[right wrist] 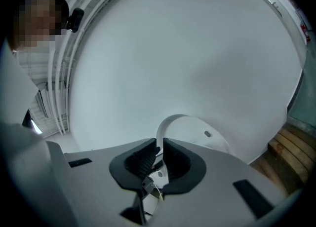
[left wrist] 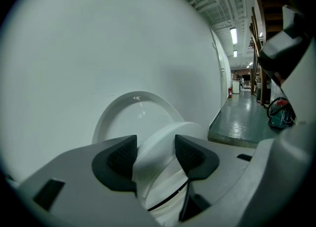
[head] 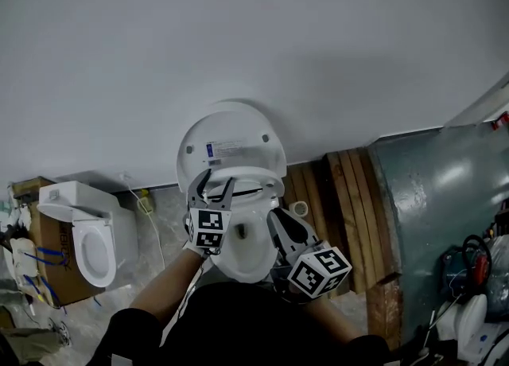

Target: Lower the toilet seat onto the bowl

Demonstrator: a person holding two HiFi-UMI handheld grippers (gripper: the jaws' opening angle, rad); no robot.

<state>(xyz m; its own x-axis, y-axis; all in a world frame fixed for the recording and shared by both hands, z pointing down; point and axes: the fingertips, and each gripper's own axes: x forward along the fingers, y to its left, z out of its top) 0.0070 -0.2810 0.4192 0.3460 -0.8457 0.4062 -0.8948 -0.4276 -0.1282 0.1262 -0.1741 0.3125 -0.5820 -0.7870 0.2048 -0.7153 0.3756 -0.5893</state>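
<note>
**Seat ring up off the bowl, left tongs spread around its rim**

The white plastic toilet seat (head: 248, 176) stands raised off the white ceramic bowl (head: 248, 259). It tilts just in front of the white oval lid (head: 231, 143), which leans back on the plain white wall (head: 238, 38).

The left tongs (head: 216, 182) are spread wide, and in the left gripper view (left wrist: 155, 154) the seat's rounded rim (left wrist: 163, 136) sits between the two dark pads. The rim fills the gap from side to side, so it is hard to tell whether either pad actually touches it. Behind it the lid (left wrist: 132, 115) shows only as a pale arc against the wall.

The right tongs (head: 277, 215) hang over the bowl's right side, pressed together (right wrist: 160, 154). The lid's thin curved edge (right wrist: 164, 125) rises behind the slit between them, and I cannot tell whether they touch it. The seat is hidden behind the tongs' grey body in that view.

The person's forearm (head: 167, 293) is cut off at the bottom edge. To the left, a second white toilet (head: 87, 237) stands beside a brown cardboard box (head: 48, 257) that is only partly in view. Brown wooden planks (head: 350, 213) lie right of the bowl, beside a grey-green floor slab (head: 429, 197). The red and black gear at the far right is too small to make out.
</note>
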